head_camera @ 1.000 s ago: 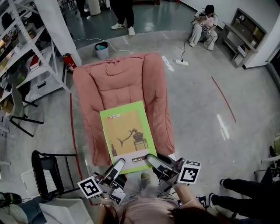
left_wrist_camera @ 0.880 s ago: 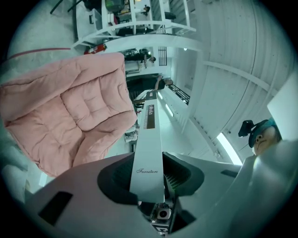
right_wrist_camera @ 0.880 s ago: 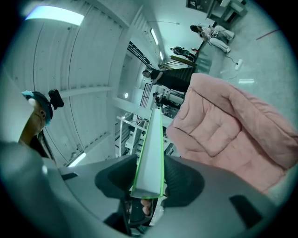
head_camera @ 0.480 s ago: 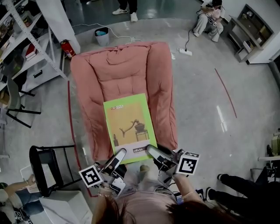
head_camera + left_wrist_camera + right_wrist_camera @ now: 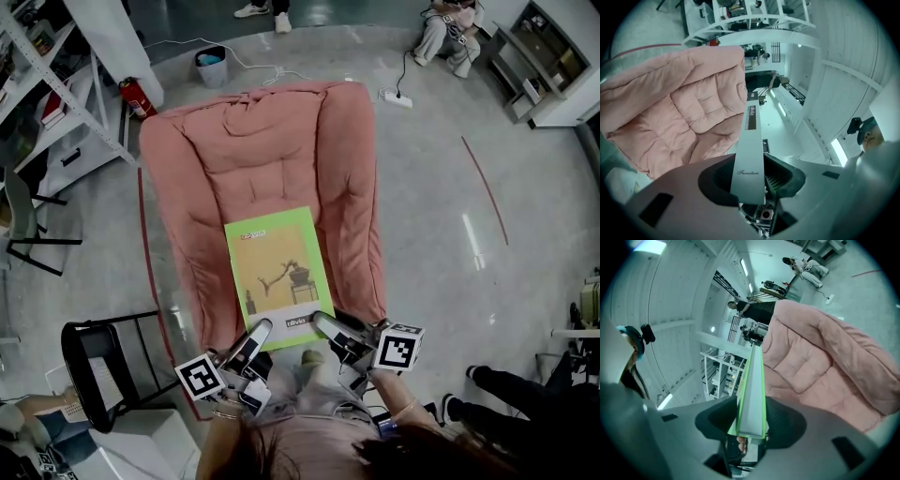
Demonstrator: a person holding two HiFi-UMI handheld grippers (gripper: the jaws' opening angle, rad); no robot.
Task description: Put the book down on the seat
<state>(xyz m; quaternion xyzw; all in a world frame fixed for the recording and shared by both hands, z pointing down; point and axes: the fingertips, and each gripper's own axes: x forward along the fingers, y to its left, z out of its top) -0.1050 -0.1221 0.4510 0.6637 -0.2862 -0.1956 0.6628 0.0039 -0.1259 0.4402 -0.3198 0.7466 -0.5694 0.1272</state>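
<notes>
One book [image 5: 279,278], one seat [image 5: 248,159], two tools: left tool [image 5: 258,330], right tool [image 5: 323,323].

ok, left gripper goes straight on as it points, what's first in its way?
Probably the backrest: the left gripper, shut on the book, points along it over the seat. Depth unclear; it may brush the seat sooner.

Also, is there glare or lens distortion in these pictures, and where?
Head view: glare streaks on the shiny floor, right of the armchair; left gripper view and right gripper view: strong fisheye bending, dark corners, though the book is sharp.
</notes>
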